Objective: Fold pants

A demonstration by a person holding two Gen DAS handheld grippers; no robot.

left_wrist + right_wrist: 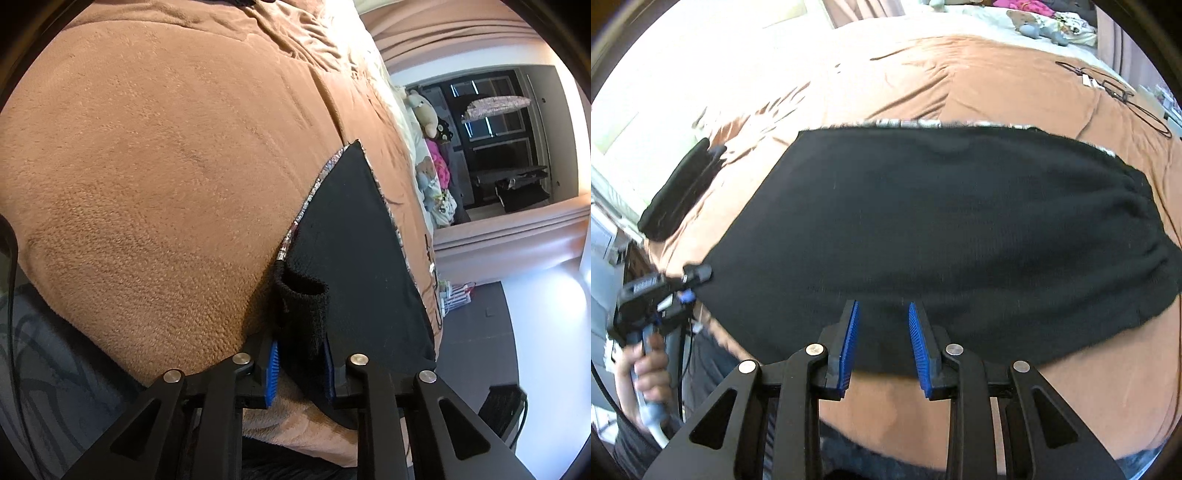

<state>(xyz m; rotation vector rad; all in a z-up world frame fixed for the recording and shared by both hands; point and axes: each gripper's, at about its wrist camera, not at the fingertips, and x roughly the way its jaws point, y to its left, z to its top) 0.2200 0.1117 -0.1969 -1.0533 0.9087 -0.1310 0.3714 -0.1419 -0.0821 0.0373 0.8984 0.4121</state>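
Two grippers work the black pants along the bed's near edge: left gripper clenched on a cuff, right gripper released, straddling the near hem.

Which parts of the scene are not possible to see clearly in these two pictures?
- Left wrist view: the black knit pants run under the left gripper, which hides their near edge.
- Right wrist view: the small dark cables on the brown fleece blanket are too small to identify.
- Right wrist view: the hand is blurred.
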